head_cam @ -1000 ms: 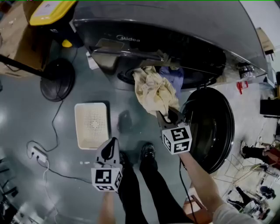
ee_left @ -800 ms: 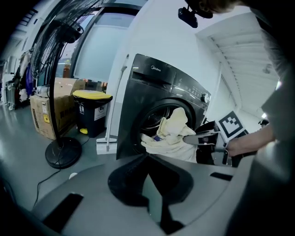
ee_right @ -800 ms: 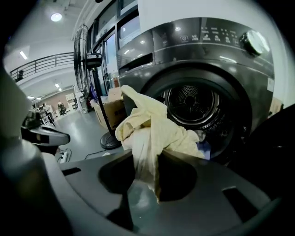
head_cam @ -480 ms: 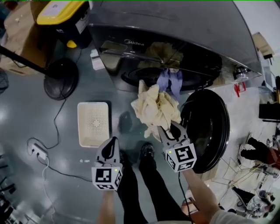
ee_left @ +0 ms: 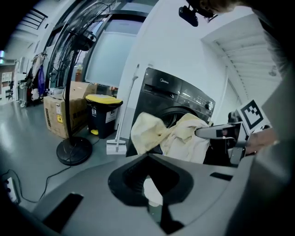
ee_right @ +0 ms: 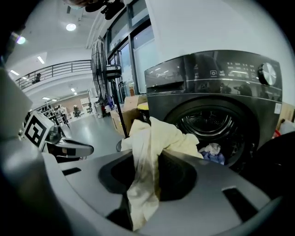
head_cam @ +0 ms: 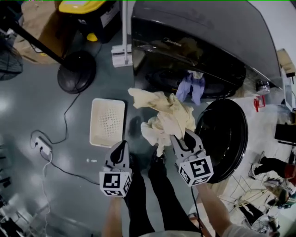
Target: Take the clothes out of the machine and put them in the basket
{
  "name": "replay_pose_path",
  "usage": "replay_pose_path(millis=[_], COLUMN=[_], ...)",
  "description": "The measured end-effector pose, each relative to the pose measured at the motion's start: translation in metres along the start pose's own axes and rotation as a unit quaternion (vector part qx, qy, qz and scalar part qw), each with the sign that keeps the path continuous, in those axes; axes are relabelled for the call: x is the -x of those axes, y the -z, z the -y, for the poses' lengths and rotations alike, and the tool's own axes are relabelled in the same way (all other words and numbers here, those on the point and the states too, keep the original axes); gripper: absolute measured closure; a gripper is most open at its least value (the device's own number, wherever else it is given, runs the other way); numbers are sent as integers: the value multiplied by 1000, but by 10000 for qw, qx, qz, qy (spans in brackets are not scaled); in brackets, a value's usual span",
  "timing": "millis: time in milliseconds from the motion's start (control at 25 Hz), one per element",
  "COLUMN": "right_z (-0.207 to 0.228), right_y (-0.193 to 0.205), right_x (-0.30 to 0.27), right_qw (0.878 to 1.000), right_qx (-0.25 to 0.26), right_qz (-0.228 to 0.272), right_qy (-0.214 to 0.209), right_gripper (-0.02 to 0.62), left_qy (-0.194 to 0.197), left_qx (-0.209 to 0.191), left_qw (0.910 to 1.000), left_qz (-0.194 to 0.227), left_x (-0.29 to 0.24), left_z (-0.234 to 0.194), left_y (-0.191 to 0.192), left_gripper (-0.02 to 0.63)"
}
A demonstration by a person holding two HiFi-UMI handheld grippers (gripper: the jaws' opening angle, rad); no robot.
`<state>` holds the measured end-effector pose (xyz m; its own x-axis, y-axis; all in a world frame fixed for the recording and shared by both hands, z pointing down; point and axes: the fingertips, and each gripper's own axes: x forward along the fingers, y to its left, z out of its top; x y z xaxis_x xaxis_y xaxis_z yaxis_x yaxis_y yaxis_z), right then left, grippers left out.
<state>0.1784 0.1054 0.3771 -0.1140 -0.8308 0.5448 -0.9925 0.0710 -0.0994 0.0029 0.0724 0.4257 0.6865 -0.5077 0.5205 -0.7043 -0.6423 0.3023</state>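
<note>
Cloth [head_cam: 166,118], cream and crumpled, hangs in the air just in front of the washing machine [head_cam: 199,41]. It is clear of the drum mouth and next to the machine's open round door [head_cam: 224,139]. A blue garment [head_cam: 192,85] droops over the lip of the drum. The basket [head_cam: 107,122] (pale, with a perforated bottom) sits out in front of the machine, beside the cloth and not touching it.

The floor [head_cam: 46,111] is glossy grey. To the side of the machine are a fan stand's round base [head_cam: 77,77] and a yellow-lidded bin [head_cam: 90,11]. Farther out from the machine, beyond the basket, lies a power strip [head_cam: 41,146] on its cable.

The picture edge cuts off the bin. The inside of the drum is too dark to read from the head view.

The right gripper [head_cam: 184,139] has its jaws clamped on a fold of the cloth, and fabric fills the narrow gap between them. The left gripper [head_cam: 120,149] hovers near the basket's corner farthest from the machine, its jaws together with nothing between them.
</note>
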Motion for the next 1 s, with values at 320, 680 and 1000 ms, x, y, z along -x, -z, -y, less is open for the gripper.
replay_pose_path(millis=[320, 680, 1000], right_z=[-64, -136, -209], right_y=[-33, -60, -59], right_x=[-19, -47, -74], right_qw=[9976, 9923, 9842], right_qx=[419, 486, 604], right_qz=[282, 400, 330], right_qy=[-472, -1065, -1629], right_gripper=[466, 466, 466], left_qy=[-348, -783, -1179], left_qx=[172, 408, 598], left_qw=[9991, 9954, 9901], left_qz=[191, 382, 473], left_x=[33, 72, 107], left_z=[-40, -88, -128], left_y=[5, 6, 20], left_gripper=[587, 586, 586])
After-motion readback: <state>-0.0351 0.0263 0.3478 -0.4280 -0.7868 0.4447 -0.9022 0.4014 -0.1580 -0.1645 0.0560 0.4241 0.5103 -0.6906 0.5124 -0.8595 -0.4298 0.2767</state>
